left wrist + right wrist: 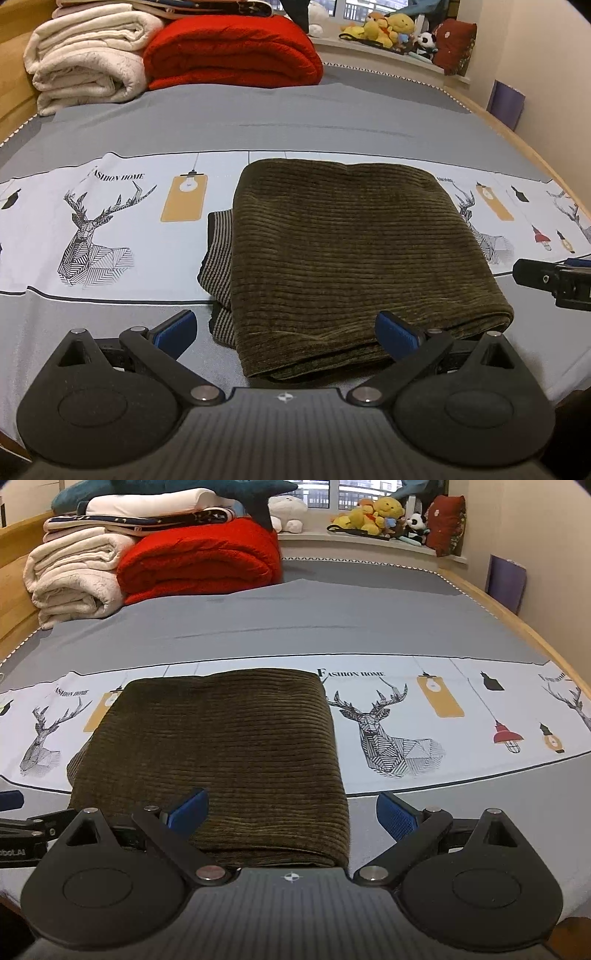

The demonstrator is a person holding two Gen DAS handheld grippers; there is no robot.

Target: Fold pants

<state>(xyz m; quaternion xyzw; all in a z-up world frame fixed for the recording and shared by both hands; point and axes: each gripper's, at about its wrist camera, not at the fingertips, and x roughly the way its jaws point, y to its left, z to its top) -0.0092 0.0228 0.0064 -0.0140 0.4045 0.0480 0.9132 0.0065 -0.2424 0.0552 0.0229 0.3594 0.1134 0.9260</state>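
Left wrist view. My left gripper (284,334) hovers with jaws spread wide and nothing between them, at the near edge of the pants (354,258). The pants lie as a compact olive corduroy rectangle on the bedsheet (295,118), across its printed deer band (96,236); a striped inner layer (218,258) sticks out on the side toward that deer.

Right wrist view. My right gripper (291,814) is likewise spread and empty, just short of the pants (221,746), well in front of the red blanket (199,559). I judge the folding essentially done; only tucking the striped layer may remain.
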